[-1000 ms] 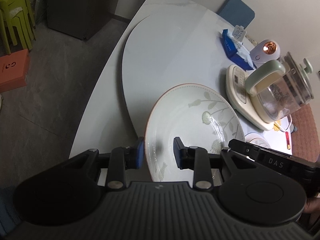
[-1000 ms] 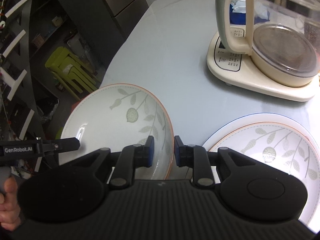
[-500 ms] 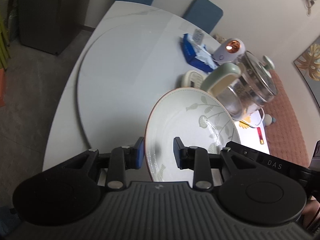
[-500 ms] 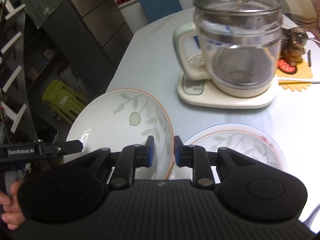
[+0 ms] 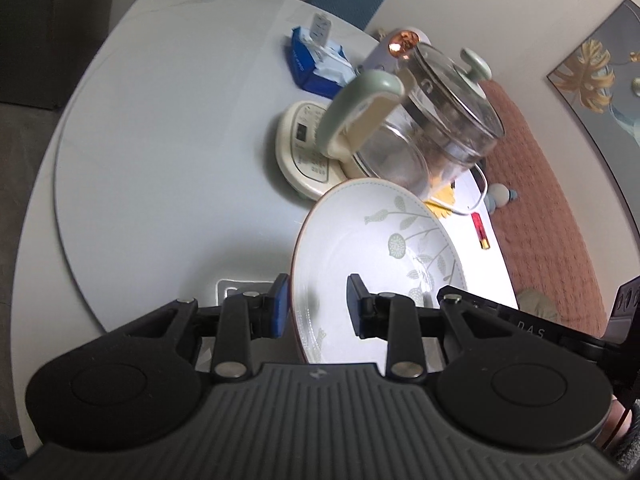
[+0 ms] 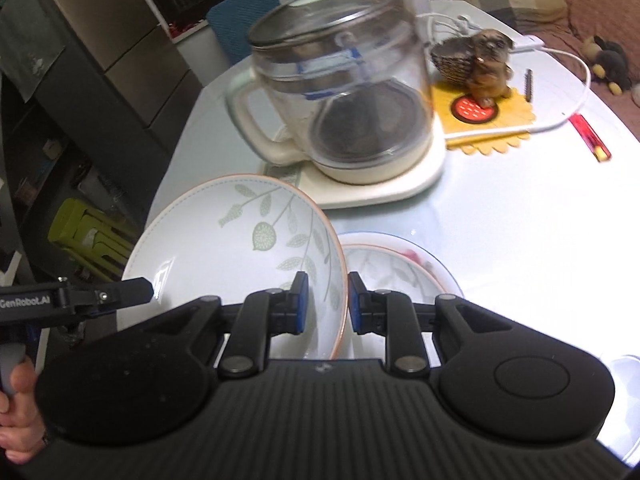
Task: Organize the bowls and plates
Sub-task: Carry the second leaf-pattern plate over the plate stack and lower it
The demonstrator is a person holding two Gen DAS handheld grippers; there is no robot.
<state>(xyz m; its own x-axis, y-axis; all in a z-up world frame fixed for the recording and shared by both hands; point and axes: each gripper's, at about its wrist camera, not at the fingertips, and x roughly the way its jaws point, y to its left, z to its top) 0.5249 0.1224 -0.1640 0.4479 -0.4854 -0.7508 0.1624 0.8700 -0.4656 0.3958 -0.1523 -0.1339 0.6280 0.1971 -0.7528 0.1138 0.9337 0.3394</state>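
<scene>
Fingers [image 5: 354, 308] of left gripper [image 5: 316, 307] and right gripper [image 6: 325, 303] pinch opposite rims of leaf plate [image 6: 240, 256], held tilted above the table beside plate stack [image 6: 404, 276]; I'd level, centre, lower, clearing kettle [image 6: 344, 100].

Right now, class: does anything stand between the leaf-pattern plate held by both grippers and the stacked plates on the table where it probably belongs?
Nothing visible does. The held plate sits tilted between the pads of the right gripper and left gripper. The plate stack lies just beside and below it. The glass kettle stands farther back.
</scene>
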